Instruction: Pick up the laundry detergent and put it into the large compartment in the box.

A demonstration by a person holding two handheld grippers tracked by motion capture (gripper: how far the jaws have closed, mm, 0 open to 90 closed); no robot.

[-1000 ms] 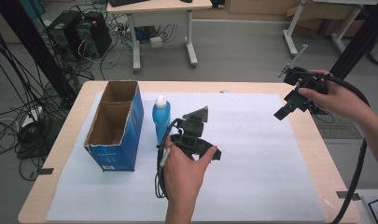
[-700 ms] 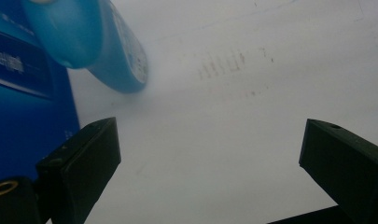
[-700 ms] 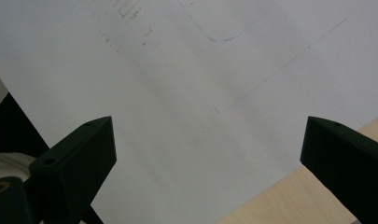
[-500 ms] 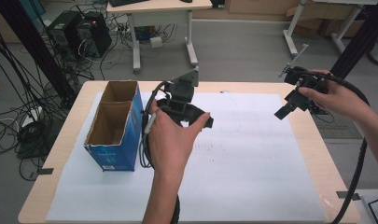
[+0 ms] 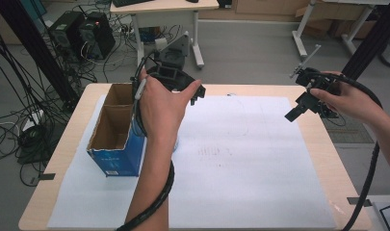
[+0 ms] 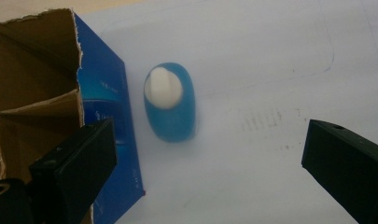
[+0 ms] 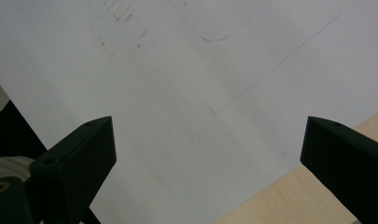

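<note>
- Since a second ago we see the left gripper (image 5: pixel 175 72) climb from the middle of the high view, where it sat beside the blue bottle, to the upper centre of the frame, above the far end of the cardboard box (image 5: pixel 116 129).
- Its jaws have just been opening; in the left gripper view they stand wide apart, with nothing between them.
- The blue bottle (image 6: pixel 170 101) with its white cap stands upright on the white paper (image 5: pixel 250 159) covering the tabletop (image 5: pixel 322 144), just beside the box's blue side wall.
- In the left gripper view we find the bottle in the upper left of the frame, well below the jaws, nearer the jaw at the left edge than the one at the right.
- In the high view the person's left hand (image 5: pixel 159 103) and forearm cover the spot where the bottle stands.
- The right gripper (image 5: pixel 305 94) hangs at the right of the high view much as before, over the paper's edge; its jaws are apart and hold nothing.
</note>
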